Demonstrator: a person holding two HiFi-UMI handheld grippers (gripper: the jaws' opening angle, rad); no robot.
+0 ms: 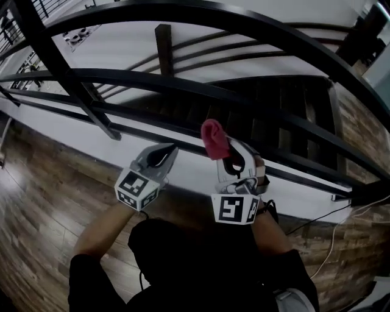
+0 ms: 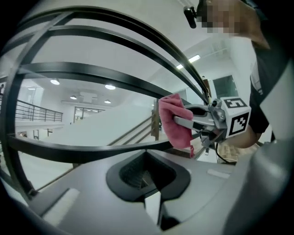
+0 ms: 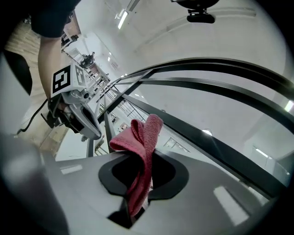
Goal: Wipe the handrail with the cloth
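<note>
Faces a railing of dark curved bars, with the top handrail (image 1: 183, 9) arching ahead of and above both grippers and the lower bars crossing just past their tips. Stands over a wooden floor (image 1: 42, 207) that spreads below and behind the grippers, with a dark stairway (image 1: 262, 94) dropping away beyond the bars.

Holds the right gripper (image 1: 228, 152) raised toward the railing, pinched on a pink cloth (image 1: 214, 139). Grips it by a lower fold, with a bunched wad standing up above the tips. Judged a sensible hold: puts soft cloth, not hard plastic, first against the metal.

Carries the left gripper (image 1: 163, 155) just to the left of the right one, at about the same height, pressed together on nothing. Judged idle, simply held aside from the wiping side.

Places the cloth right at a lower bar in front of the right gripper and well short of the top handrail. Cannot say from this steep angle whether cloth and bar touch or only overlap in view.

Judged the very start of the wipe: calls for bringing the wad up against the rail and sliding it along.

Leaves a thin white cable (image 1: 341, 237) trailing on the floor to the right of and below the right gripper, worth minding underfoot.
</note>
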